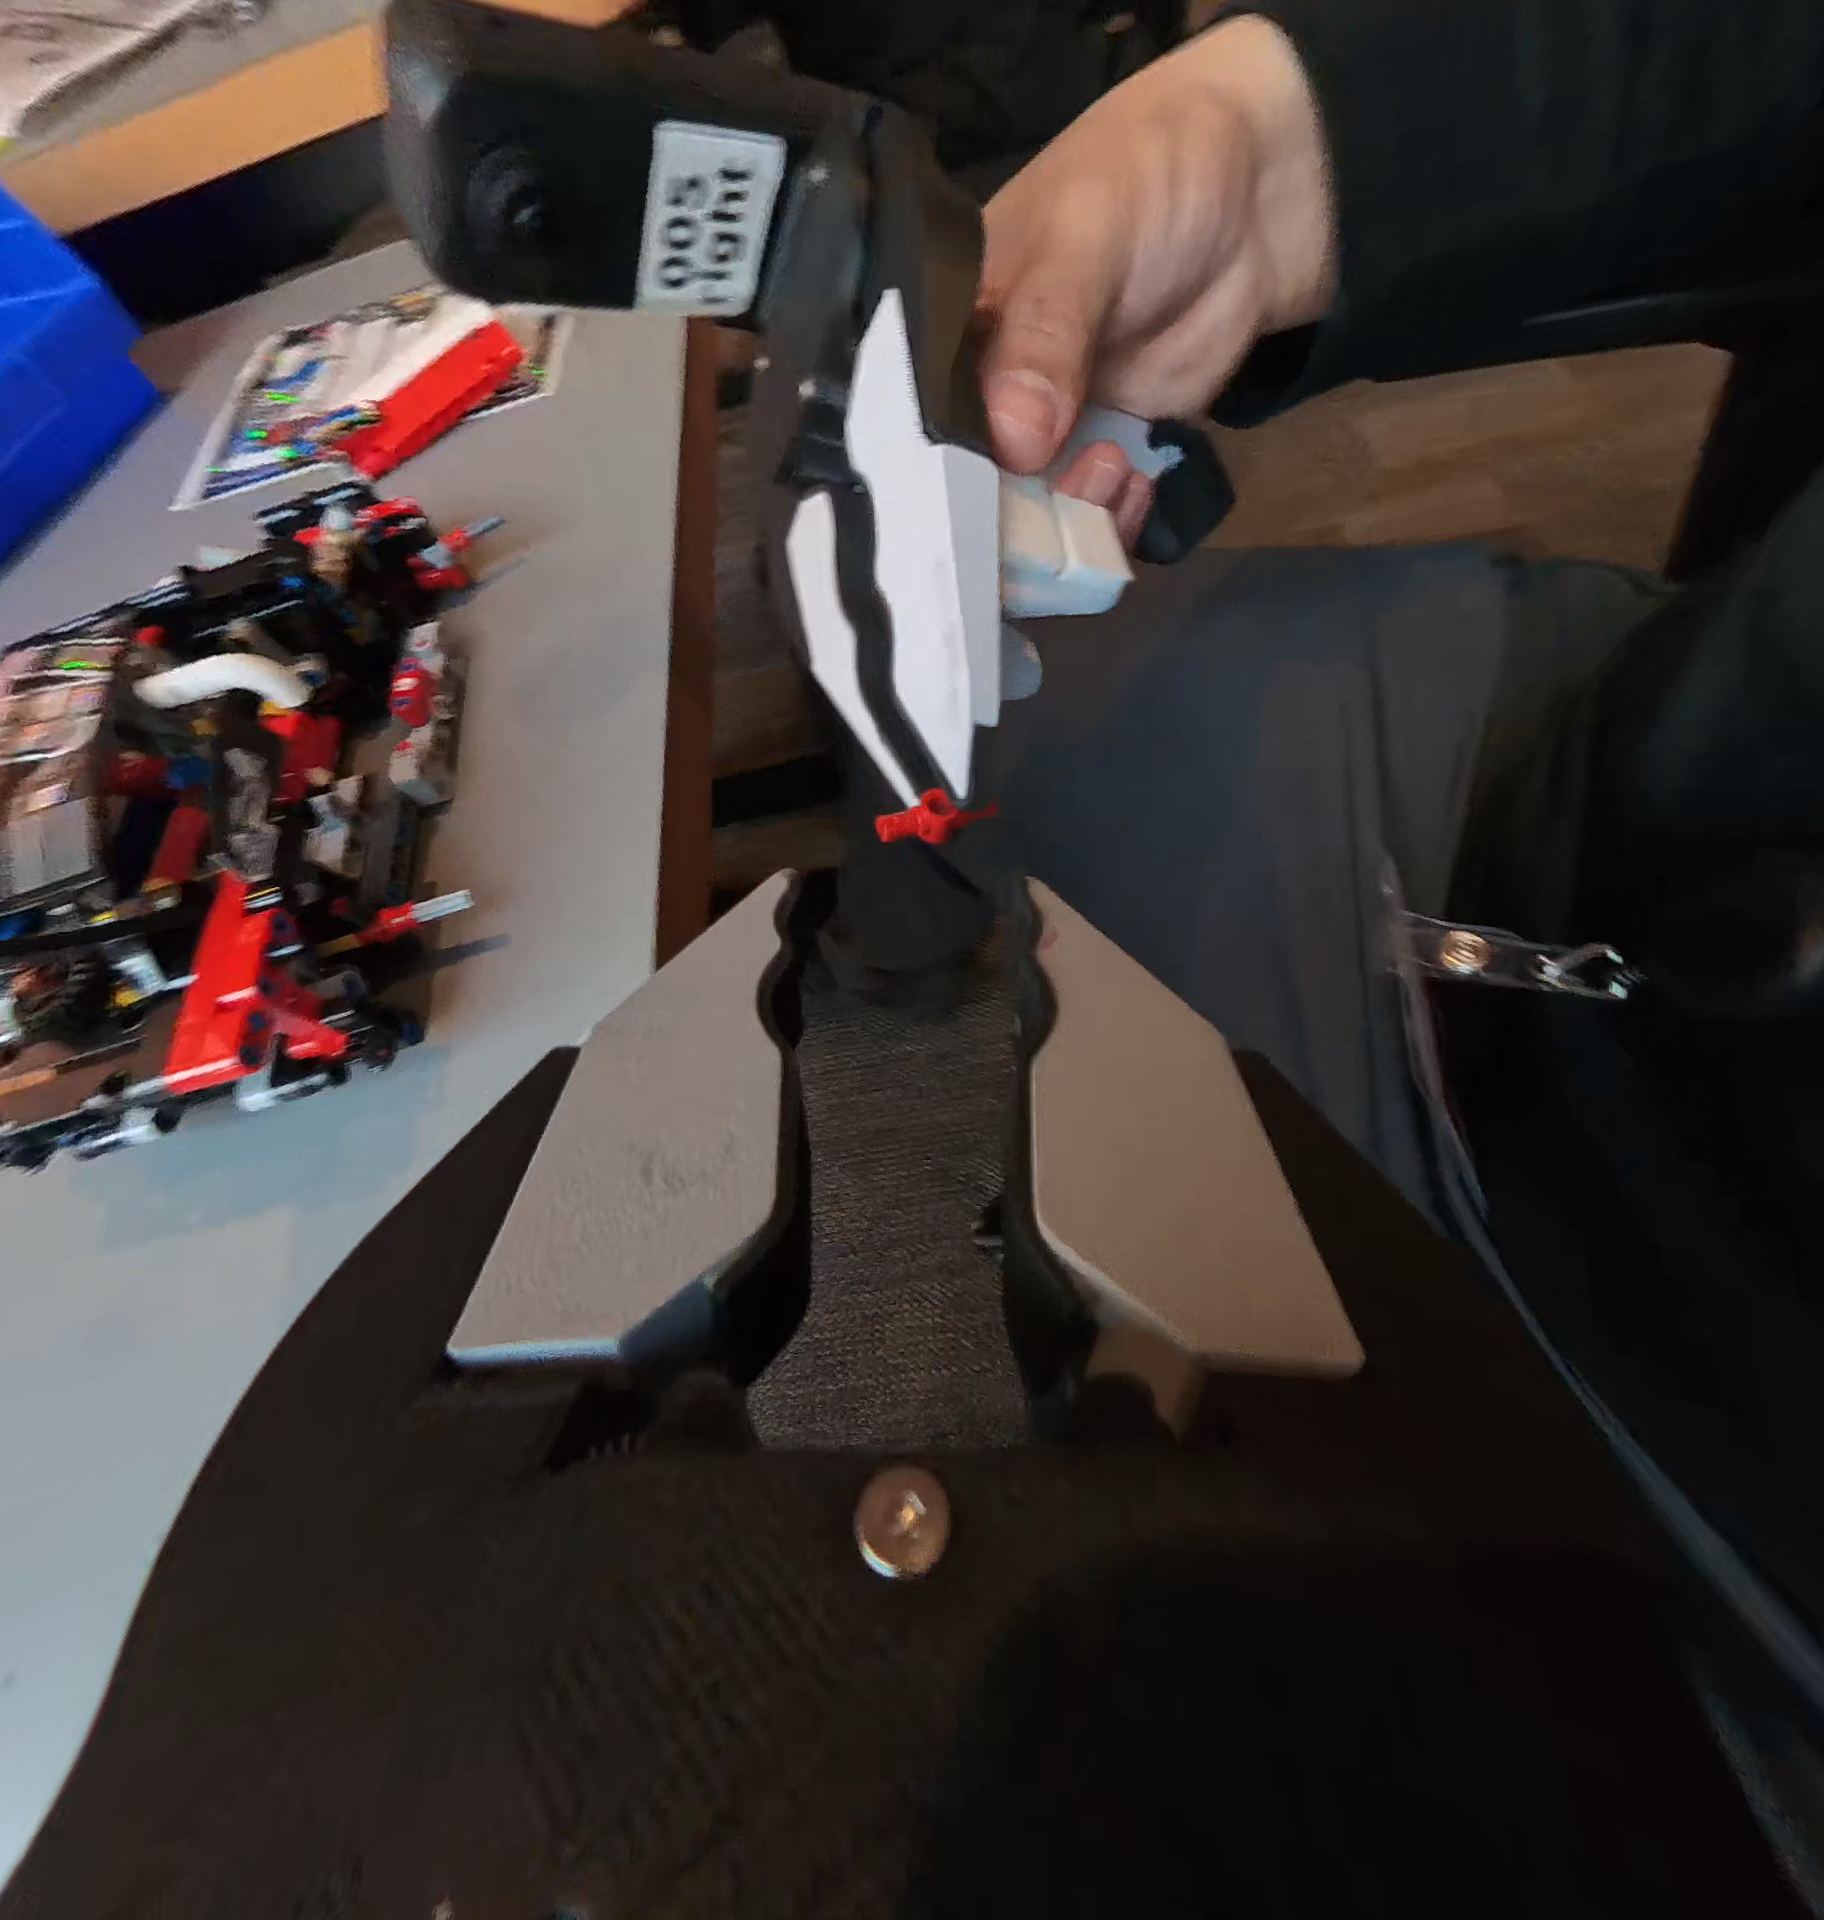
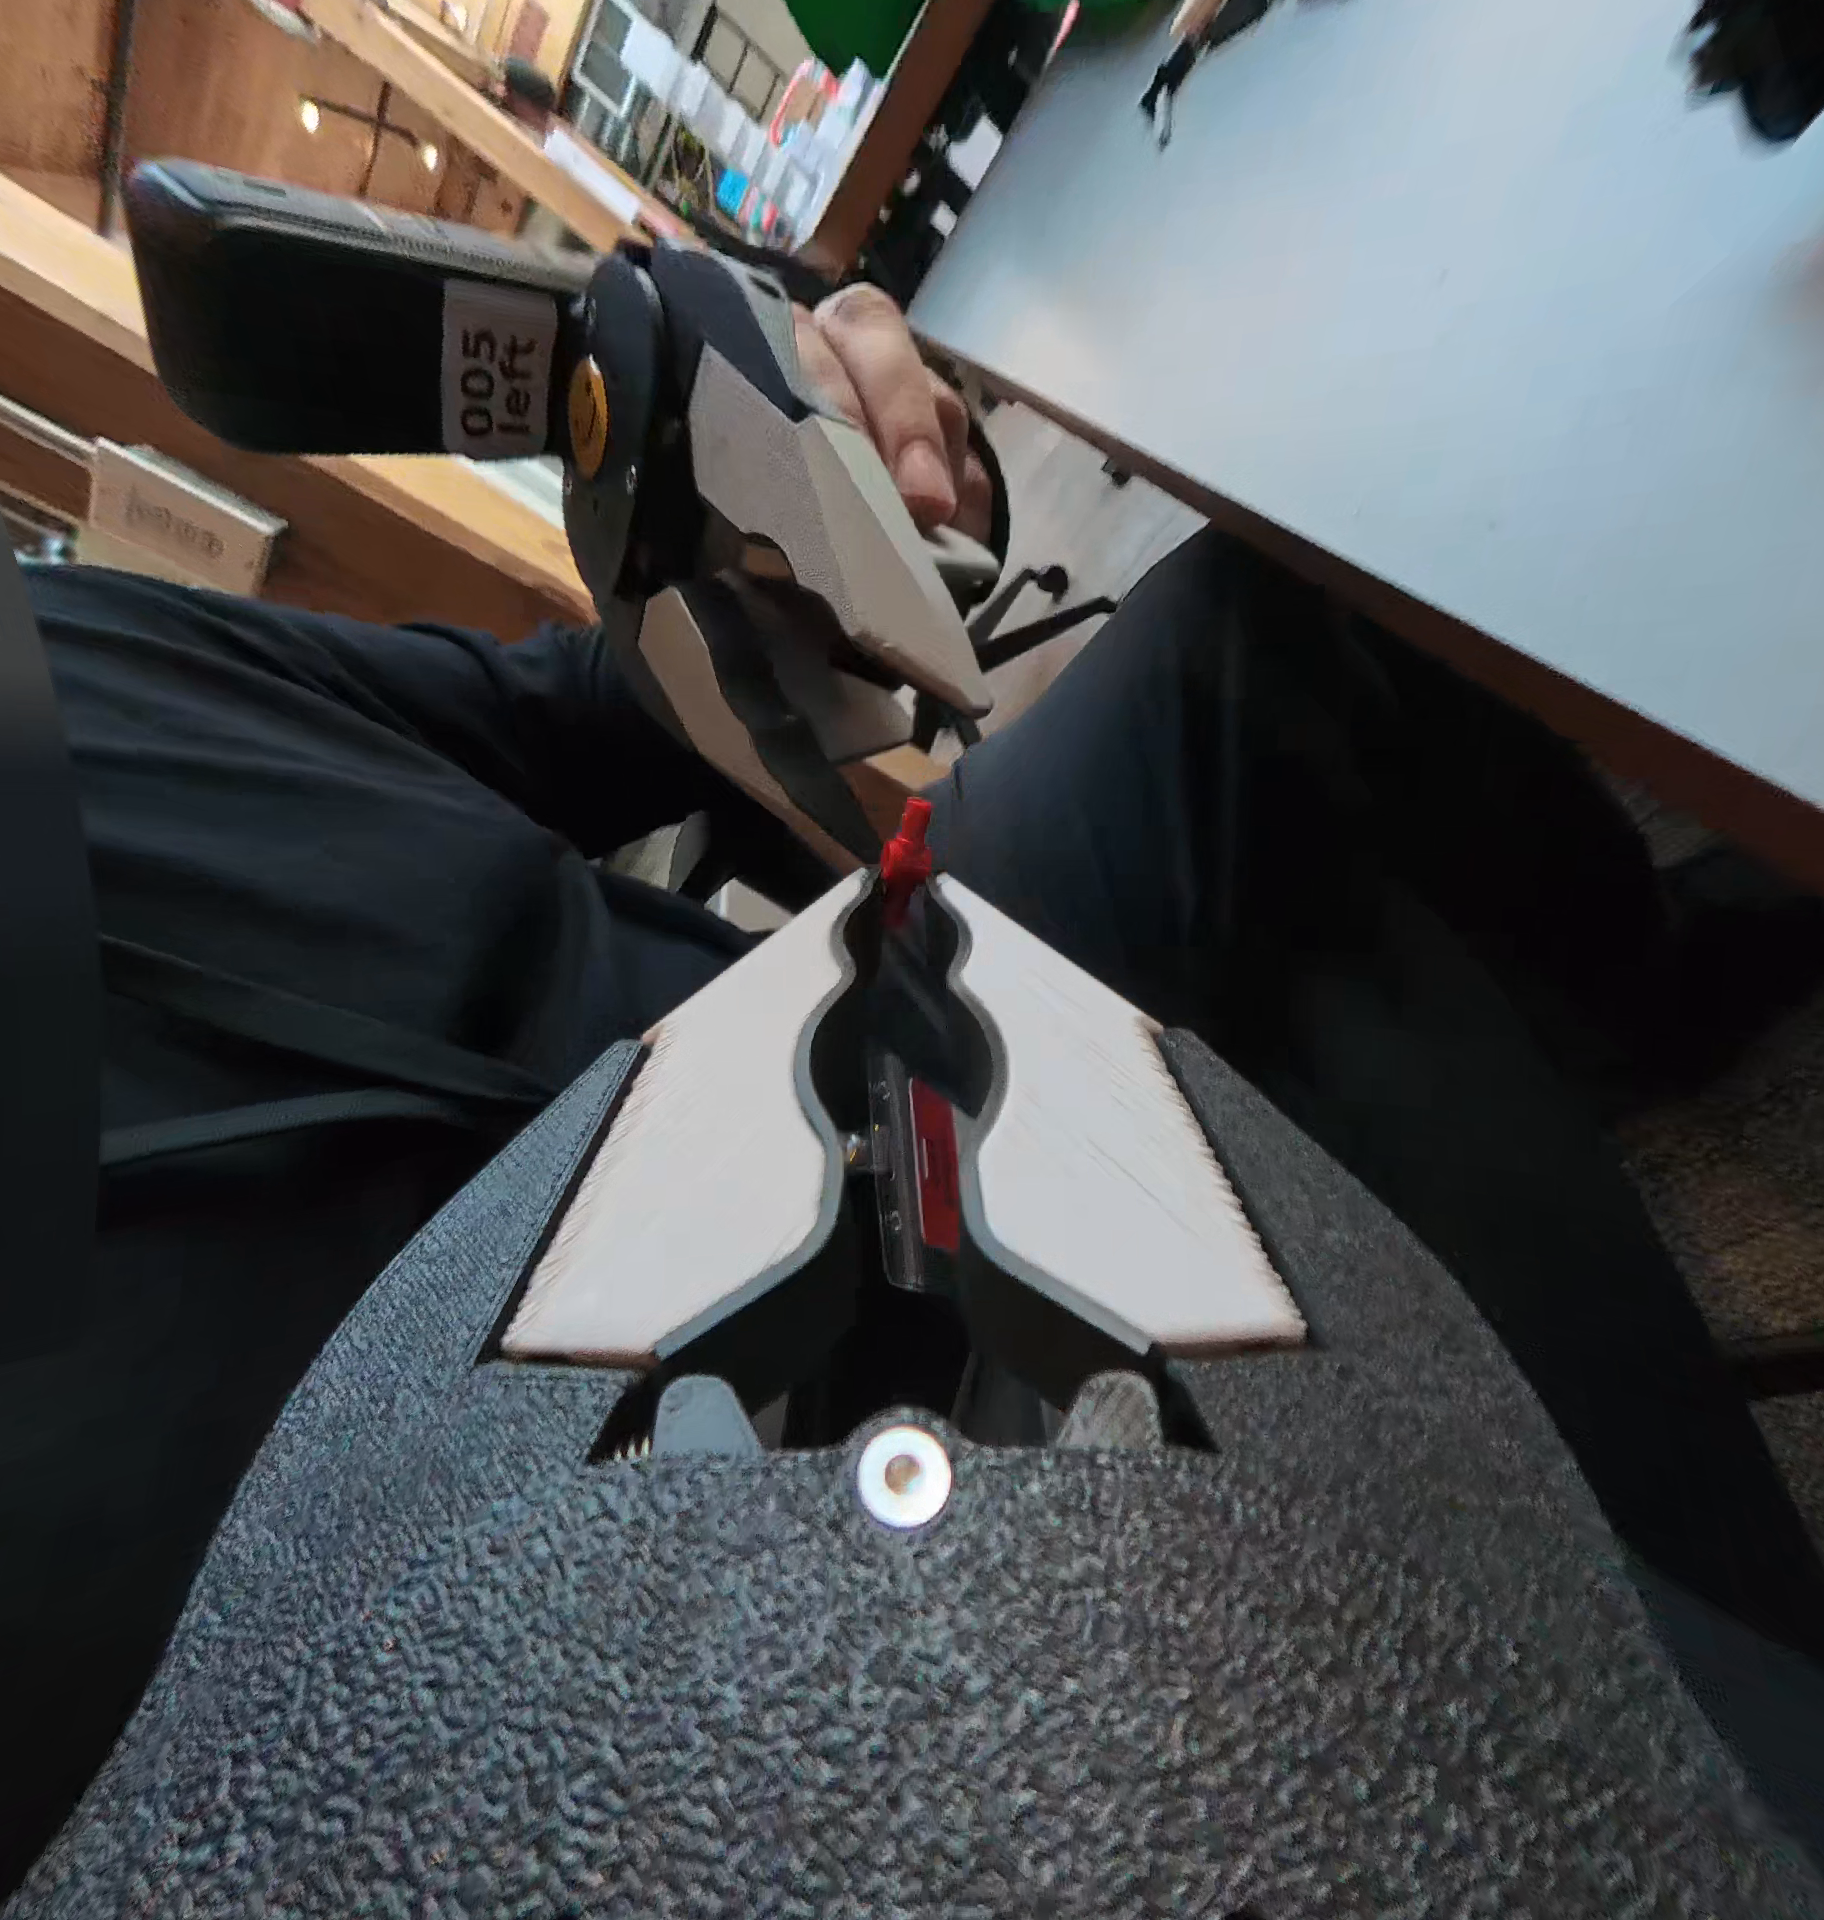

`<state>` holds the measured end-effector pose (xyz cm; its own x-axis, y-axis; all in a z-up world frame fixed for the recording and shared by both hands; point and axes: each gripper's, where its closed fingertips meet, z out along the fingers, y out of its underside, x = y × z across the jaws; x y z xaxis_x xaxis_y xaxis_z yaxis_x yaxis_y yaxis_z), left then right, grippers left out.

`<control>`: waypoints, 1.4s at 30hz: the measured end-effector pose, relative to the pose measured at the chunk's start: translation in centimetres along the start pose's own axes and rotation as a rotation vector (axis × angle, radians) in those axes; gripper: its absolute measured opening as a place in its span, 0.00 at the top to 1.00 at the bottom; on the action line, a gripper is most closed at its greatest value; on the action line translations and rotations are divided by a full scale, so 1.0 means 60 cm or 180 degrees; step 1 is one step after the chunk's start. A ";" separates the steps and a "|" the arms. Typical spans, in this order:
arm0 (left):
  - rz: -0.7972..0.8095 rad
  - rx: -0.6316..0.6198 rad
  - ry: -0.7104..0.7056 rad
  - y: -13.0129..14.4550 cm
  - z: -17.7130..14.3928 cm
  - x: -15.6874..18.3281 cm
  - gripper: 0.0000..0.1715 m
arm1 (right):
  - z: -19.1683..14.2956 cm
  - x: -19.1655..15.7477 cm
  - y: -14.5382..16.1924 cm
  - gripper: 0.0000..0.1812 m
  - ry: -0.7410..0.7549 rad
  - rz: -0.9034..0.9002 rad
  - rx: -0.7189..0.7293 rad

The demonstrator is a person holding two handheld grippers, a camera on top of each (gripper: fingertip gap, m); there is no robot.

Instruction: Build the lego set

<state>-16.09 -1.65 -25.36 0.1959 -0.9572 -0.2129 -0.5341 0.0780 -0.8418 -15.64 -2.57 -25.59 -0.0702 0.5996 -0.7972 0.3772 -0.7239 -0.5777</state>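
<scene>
A pale grey surface (image 1: 575, 644) with a wooden edge runs along the left of the left wrist view, and both tools are held off its side, above the person's dark-trousered lap. On the surface sits the largest thing, a half-built red, black and white lego model (image 1: 212, 821), with an instruction booklet (image 1: 368, 405) lying just beyond it and a blue bin (image 1: 25, 353) at the far left.

The right tool (image 2: 900, 883) has its fingers drawn together on a small red pin (image 2: 903, 857), pinched at the very tips with most of its length sticking out. The left tool (image 1: 908, 904) is apart and grips nothing; its fingertips sit close below the pin.

The red pin is tiny, a short rod with a collar near the middle. It looks like hard, light, smooth plastic: stiff enough to take a firm pinch, but likely to twist or pop free if squeezed off-centre. The collar seems the safest place to hold, leaving one end bare for pushing into the model.
</scene>
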 end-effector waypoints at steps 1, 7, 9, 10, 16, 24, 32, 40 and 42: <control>0.0048 -0.0020 0.0149 0.003 0.001 0.013 0.80 | 0.005 -0.003 0.012 0.97 -0.0062 0.0039 -0.0120; 0.0718 -0.0253 0.0552 0.028 0.017 0.077 0.88 | 0.029 -0.019 0.074 0.97 -0.0343 0.0172 -0.0734; 0.0747 -0.0247 0.0602 0.026 0.020 0.086 0.89 | 0.034 -0.019 0.086 0.97 -0.0346 0.0172 -0.0853; 0.0741 -0.0220 0.0673 0.024 0.020 0.094 0.90 | 0.036 -0.018 0.091 0.97 -0.0352 0.0188 -0.0895; 0.0833 -0.0254 0.0772 0.030 0.024 0.111 0.97 | 0.039 -0.013 0.101 0.97 -0.0344 0.0237 -0.0978; 0.0643 -0.0299 0.0661 0.033 0.019 0.085 0.98 | 0.039 -0.002 0.075 0.94 0.0169 -0.0554 -0.0764; 0.0986 0.0132 0.0024 -0.020 -0.004 0.047 0.99 | 0.001 -0.026 0.034 0.98 0.0258 -0.0460 0.0033; 0.0996 -0.0088 0.0184 -0.010 0.007 0.068 0.99 | -0.006 -0.041 0.039 0.97 0.0496 -0.0568 0.0264; 0.0961 -0.0155 0.0301 -0.006 0.008 0.078 0.98 | -0.001 -0.038 0.045 0.97 0.0659 -0.0755 0.0186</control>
<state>-14.57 -6.00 -26.30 -0.0535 -0.9147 -0.4005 -0.5956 0.3511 -0.7225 -14.43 -5.87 -25.30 0.0418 0.8064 -0.5900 0.3186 -0.5704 -0.7571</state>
